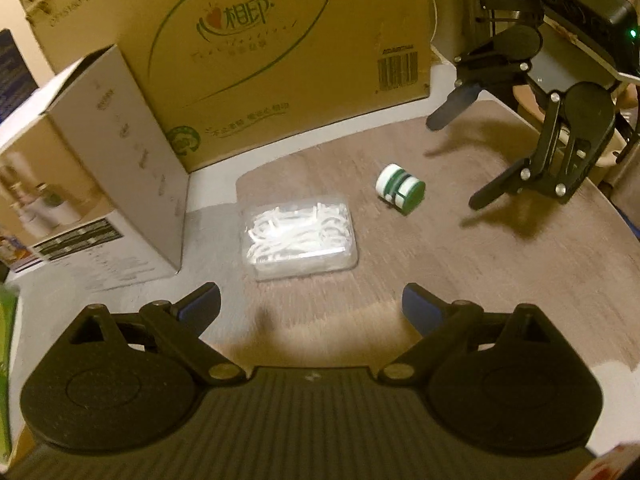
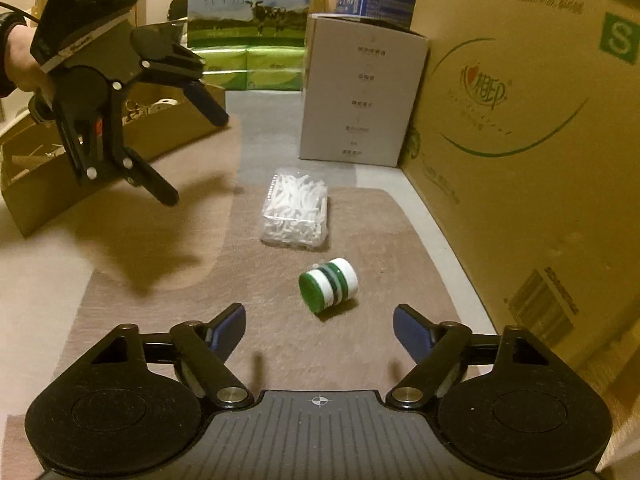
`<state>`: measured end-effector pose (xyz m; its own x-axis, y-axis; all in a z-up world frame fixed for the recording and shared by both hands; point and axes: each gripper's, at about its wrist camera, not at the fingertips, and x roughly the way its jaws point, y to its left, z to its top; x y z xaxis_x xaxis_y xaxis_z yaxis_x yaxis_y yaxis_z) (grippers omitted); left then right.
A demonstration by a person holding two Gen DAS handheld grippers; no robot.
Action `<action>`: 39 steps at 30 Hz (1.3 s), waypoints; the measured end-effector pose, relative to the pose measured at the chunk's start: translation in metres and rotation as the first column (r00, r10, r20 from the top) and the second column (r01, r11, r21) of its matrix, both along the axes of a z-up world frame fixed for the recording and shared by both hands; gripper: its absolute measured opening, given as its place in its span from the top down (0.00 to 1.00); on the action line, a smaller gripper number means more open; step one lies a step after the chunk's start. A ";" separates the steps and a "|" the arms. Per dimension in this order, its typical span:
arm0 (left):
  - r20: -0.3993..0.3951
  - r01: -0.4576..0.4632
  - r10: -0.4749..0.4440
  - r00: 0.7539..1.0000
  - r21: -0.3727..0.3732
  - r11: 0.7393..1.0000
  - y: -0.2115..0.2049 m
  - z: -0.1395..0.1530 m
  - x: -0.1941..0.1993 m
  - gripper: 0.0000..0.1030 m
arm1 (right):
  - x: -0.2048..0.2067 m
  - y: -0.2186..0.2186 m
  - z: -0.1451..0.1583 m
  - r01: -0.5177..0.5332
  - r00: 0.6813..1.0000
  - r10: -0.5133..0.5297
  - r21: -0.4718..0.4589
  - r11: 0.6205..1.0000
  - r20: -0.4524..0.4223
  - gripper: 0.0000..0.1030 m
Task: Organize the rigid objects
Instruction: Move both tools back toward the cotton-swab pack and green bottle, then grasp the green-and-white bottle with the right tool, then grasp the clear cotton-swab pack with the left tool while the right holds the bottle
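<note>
A clear plastic box of white floss picks point(image 1: 301, 236) lies on the brown mat point(image 1: 460, 280), just ahead of my left gripper point(image 1: 311, 308), which is open and empty. A small green and white cylinder point(image 1: 400, 189) lies on its side to the box's right. In the right wrist view the cylinder point(image 2: 328, 289) lies just ahead of my right gripper point(image 2: 319, 326), open and empty, with the floss box point(image 2: 297, 213) beyond it. The right gripper point(image 1: 454, 160) hovers open at the upper right of the left wrist view; the left gripper point(image 2: 198, 160) hovers open at the right wrist view's left.
A large cardboard carton point(image 1: 248, 52) stands behind the mat. A grey product box point(image 1: 120, 168) stands left of the floss box. In the right wrist view an open cardboard tray point(image 2: 100, 152) with small items sits at left, and a milk carton pack point(image 2: 248, 24) stands at the back.
</note>
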<state>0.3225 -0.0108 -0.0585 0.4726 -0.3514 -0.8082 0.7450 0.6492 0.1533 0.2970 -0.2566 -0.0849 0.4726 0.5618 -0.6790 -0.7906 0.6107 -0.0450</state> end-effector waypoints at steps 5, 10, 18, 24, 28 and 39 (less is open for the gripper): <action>-0.018 0.006 -0.006 1.000 -0.008 1.000 -0.012 -0.010 0.019 0.04 | 0.014 0.008 -0.007 -0.045 0.999 0.045 -0.010 0.999 -0.008 0.27; -0.018 -0.012 0.012 1.000 -0.008 1.000 -0.021 -0.019 0.036 0.03 | 0.027 0.016 -0.012 -0.088 0.996 0.088 -0.024 0.996 -0.013 0.32; -0.037 -0.043 0.042 0.998 -0.027 0.999 -0.028 -0.030 0.053 0.03 | 0.041 0.024 -0.018 -0.110 0.994 0.108 -0.056 0.992 -0.023 0.45; -0.059 -0.069 0.066 0.996 -0.046 0.997 -0.032 -0.037 0.059 0.03 | 0.042 0.021 -0.020 -0.103 0.994 0.100 -0.052 0.993 -0.046 0.64; -0.065 -0.081 0.078 0.995 -0.050 0.995 -0.035 -0.040 0.062 0.04 | 0.043 0.020 -0.020 -0.085 0.995 0.082 -0.046 0.995 -0.055 0.67; -0.062 -0.106 0.103 0.993 -0.043 0.993 -0.043 -0.040 0.066 0.18 | 0.039 0.021 -0.021 -0.017 0.997 0.014 -0.027 1.000 -0.079 0.68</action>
